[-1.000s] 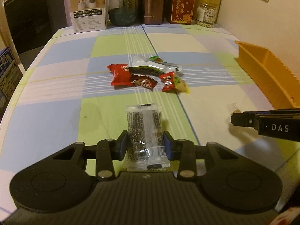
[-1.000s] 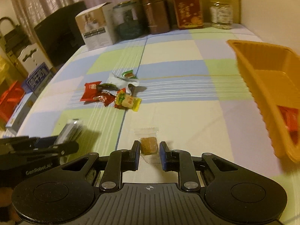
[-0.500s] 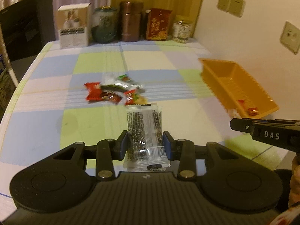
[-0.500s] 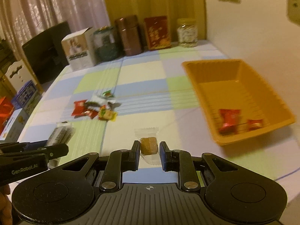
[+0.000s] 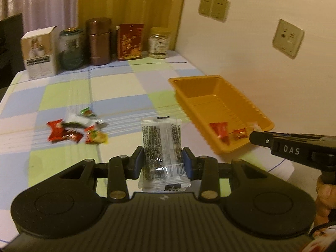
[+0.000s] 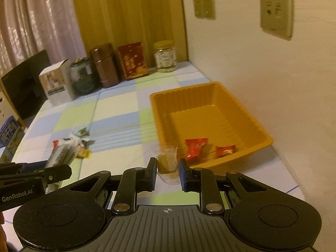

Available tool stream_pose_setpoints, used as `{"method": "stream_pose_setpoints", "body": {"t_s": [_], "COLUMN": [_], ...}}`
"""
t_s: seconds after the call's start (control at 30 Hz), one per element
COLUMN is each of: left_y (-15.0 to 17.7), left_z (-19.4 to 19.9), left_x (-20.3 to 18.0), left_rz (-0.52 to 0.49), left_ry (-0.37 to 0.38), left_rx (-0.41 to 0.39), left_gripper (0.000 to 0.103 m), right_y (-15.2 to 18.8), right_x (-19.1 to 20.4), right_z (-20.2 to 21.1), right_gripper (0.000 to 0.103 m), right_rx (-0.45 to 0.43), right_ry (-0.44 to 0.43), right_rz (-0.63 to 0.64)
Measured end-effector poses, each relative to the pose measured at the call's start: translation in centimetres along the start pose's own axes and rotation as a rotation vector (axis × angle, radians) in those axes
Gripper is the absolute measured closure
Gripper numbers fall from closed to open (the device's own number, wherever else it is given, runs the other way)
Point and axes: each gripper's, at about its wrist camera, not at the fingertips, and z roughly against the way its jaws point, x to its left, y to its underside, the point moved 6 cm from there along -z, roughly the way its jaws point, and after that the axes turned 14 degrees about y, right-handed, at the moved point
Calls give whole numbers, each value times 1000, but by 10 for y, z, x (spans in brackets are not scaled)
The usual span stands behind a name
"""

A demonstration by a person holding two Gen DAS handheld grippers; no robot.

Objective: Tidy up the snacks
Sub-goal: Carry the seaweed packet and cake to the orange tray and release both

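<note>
Snacks loose at ten o'clock, tray at two o'clock on the table

On the table (image 5: 130, 88), a heap of snacks (image 5: 75, 129) lies at ten o'clock, well apart from the tray (image 5: 222, 107) at two o'clock beside the wall. Two wrapped snacks (image 6: 206, 148) lie in the tray's near end. At twelve o'clock, along the far edge, stand a box (image 5: 40, 52), jars (image 5: 70, 48) and a tin (image 5: 98, 41).

Clear sesame bar packet (image 5: 161, 147) and small brown candy (image 6: 167, 162) held aloft. Orange tray (image 6: 259, 133) contains two red packets (image 6: 195, 147). Remaining snack pile (image 5: 76, 129) lies on counter.
</note>
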Motion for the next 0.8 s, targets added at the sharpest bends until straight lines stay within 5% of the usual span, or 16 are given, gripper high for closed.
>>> {"method": "stream_pose_setpoints", "body": {"t_s": [0.8], "left_y": [-43], "left_z": [-81], "left_x": [-60], "left_rz": [-49], "left_ry": [135], "left_rx": [31], "left_gripper": [68], "right_y": [-29], "right_x": [-65], "right_z": [-39], "right_gripper": [80], "right_rx": [1], "right_ry": [75], "right_rz": [-73]}}
